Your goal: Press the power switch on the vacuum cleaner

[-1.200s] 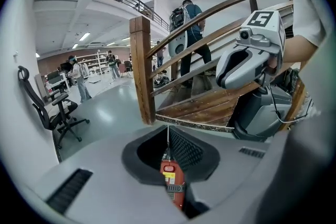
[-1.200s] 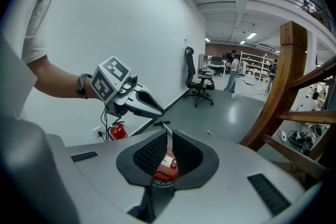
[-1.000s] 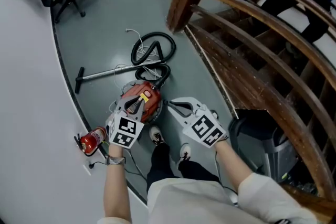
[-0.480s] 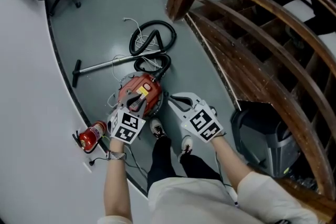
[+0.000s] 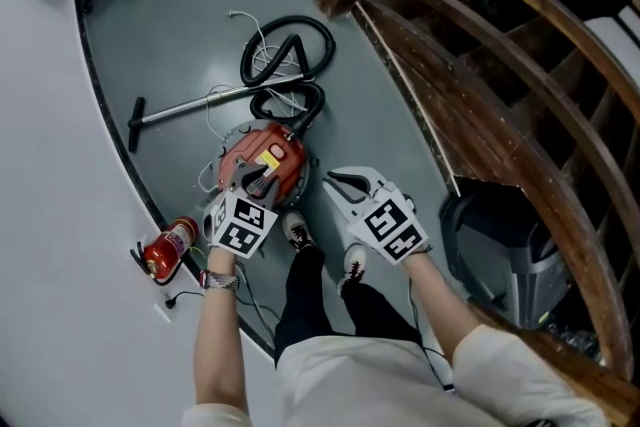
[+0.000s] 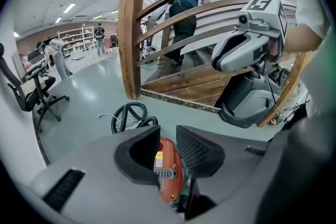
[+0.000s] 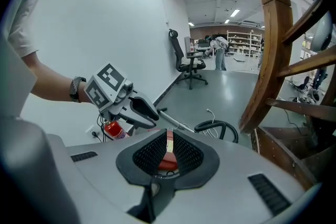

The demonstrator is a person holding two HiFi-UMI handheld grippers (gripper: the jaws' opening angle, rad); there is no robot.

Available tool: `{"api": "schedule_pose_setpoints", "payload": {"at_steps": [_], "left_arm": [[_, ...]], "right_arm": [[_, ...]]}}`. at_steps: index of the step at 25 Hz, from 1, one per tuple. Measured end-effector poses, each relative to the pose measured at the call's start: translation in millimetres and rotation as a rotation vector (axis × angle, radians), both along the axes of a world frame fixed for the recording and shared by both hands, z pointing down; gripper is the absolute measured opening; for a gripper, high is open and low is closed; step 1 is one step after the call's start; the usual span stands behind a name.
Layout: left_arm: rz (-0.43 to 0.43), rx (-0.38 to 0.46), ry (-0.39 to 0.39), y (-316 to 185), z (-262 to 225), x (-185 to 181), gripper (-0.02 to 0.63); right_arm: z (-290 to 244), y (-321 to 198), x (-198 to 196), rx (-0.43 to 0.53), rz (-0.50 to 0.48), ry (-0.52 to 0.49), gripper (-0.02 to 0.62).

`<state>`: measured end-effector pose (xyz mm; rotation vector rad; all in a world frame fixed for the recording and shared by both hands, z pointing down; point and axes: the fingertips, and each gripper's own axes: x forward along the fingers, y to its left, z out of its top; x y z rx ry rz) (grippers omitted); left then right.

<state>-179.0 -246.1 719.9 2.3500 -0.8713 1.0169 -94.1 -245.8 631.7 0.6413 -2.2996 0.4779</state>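
Note:
The red canister vacuum cleaner (image 5: 262, 165) lies on the grey floor in front of the person's feet, with a yellow label on top. My left gripper (image 5: 256, 187) hangs just over its near end. Its jaws have just been opening and stand open with nothing between them; through the gap I see the vacuum cleaner (image 6: 167, 176) and a grey oval part on its top. My right gripper (image 5: 332, 181) is shut and empty, to the right of the canister. In the right gripper view the red body (image 7: 167, 162) shows through the narrow slit of that gripper (image 7: 169, 135).
A black hose coil (image 5: 290, 55) and a metal wand (image 5: 190, 107) lie beyond the canister, with a white cord. A red fire extinguisher (image 5: 165, 253) lies by the white wall at left. The wooden stair railing (image 5: 480, 95) and a grey machine (image 5: 500, 260) stand at right.
Both grippers have come down toward the vacuum cleaner. The left gripper's jaws have spread apart over the canister's near end. The right gripper stays shut.

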Motion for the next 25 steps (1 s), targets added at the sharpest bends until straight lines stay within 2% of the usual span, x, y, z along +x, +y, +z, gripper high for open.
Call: {"api": "schedule_pose_setpoints", "payload": {"at_steps": [6,12,25], "left_arm": [[-0.006,-0.042,0.001,-4,32,1,0.112],[-0.019,-0.069,0.0,-4,44,1,0.112],[-0.051,-0.111,0.02,-7,78,-1,0.114]], "right_arm": [[15,-1,1,-0.03,0.028,-0.004,0.04],[41,1,-3,-0.078,0.019,0.007,0.1],[110,-6,-4,-0.162,0.032,0.032,0.106]]}}
